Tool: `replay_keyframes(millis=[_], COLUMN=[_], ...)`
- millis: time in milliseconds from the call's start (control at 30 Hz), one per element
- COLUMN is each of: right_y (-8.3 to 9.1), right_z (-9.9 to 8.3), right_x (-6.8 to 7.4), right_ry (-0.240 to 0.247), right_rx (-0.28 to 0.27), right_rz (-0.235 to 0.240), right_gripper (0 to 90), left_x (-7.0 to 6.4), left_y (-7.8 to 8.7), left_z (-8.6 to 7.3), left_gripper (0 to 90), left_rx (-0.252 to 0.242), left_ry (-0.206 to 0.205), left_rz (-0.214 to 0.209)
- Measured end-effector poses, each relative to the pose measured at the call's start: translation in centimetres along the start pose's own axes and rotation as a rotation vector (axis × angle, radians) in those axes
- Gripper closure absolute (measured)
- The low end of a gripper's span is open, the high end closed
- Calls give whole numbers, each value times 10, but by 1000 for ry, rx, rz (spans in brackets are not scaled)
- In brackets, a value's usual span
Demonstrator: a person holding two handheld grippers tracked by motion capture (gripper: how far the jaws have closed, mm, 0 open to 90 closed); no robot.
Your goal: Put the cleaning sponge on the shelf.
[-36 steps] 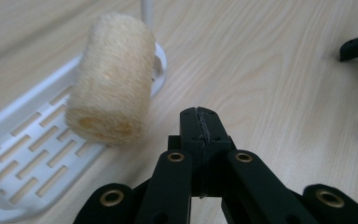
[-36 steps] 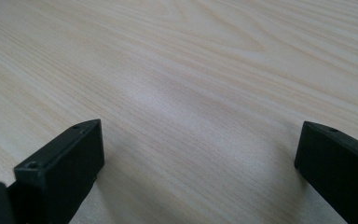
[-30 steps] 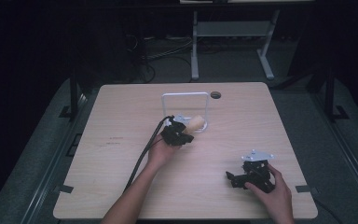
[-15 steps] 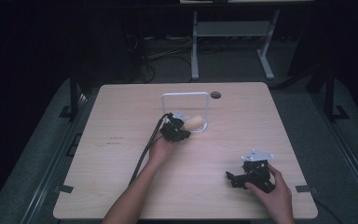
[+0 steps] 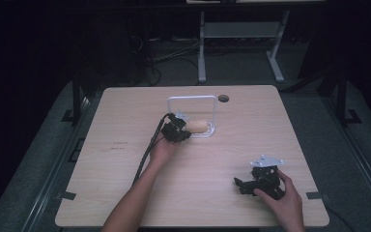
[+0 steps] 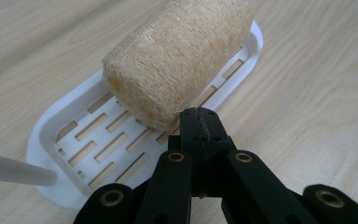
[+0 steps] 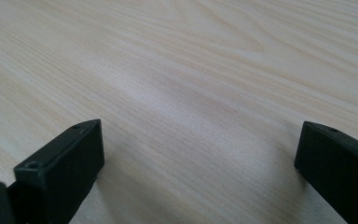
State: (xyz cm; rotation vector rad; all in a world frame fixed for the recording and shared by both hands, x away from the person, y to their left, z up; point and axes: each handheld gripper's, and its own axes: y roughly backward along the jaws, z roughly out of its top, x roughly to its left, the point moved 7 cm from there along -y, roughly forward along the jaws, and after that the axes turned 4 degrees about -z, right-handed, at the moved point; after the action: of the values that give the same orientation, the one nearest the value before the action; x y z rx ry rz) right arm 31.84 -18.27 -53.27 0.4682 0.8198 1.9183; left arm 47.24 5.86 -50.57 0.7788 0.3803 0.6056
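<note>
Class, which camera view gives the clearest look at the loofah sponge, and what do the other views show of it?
The left gripper view: the loofah sponge is close, its fibrous weave plain, lying on the slotted white tray. The high view shows it as a small tan cylinder beside the left tongs. The right gripper view faces the table.

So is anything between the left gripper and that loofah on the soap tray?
Nothing visible. The left gripper, jaws shut, sits right at the near end of the loofah, which lies on the white slotted soap tray.
</note>
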Motion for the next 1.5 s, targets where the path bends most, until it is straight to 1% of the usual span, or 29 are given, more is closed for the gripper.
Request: replay_keyframes(millis=[100,267,367,433,533,567,767,1033,1100,1167,1200,1267,1333,1500], right_y=[0,0,0,0,0,0,0,0,0,0,0,0,0,0], right_z=[0,0,0,0,0,0,0,0,0,0,0,0,0,0], right_x=[0,0,0,0,0,0,0,0,0,0,0,0,0,0], right_ry=[0,0,0,0,0,0,0,0,0,0,0,0,1,1], right_rx=[0,0,0,0,0,0,0,0,0,0,1,0,0,0], right_rz=[0,0,0,0,0,0,0,0,0,0,0,0,0,0], right_gripper=[9,9,9,9,9,9,9,9,9,9,9,9,9,9], left_x=[2,2,0,-1,-4,-4,-8,-14,-15,-15,-16,-18,-18,-18], left_y=[-1,-2,-1,0,2,3,8,20,23,28,30,34,37,46], left_z=[0,-1,-1,-1,-1,-2,-3,-9,-11,-14,-15,-17,-19,-24], left_gripper=[900,900,900,900,900,900,900,900,900,898,894,848,796,664], left_rx=[-2,4,0,9,7,18,3,5,-6,-9,-15,-12,-8,-7], left_ry=[6,8,5,-4,-6,-17,-12,-21,-10,-12,-4,-3,-10,-9], left_rz=[11,4,0,-4,-16,-18,-31,-42,-50,-53,-59,-63,-56,-54])
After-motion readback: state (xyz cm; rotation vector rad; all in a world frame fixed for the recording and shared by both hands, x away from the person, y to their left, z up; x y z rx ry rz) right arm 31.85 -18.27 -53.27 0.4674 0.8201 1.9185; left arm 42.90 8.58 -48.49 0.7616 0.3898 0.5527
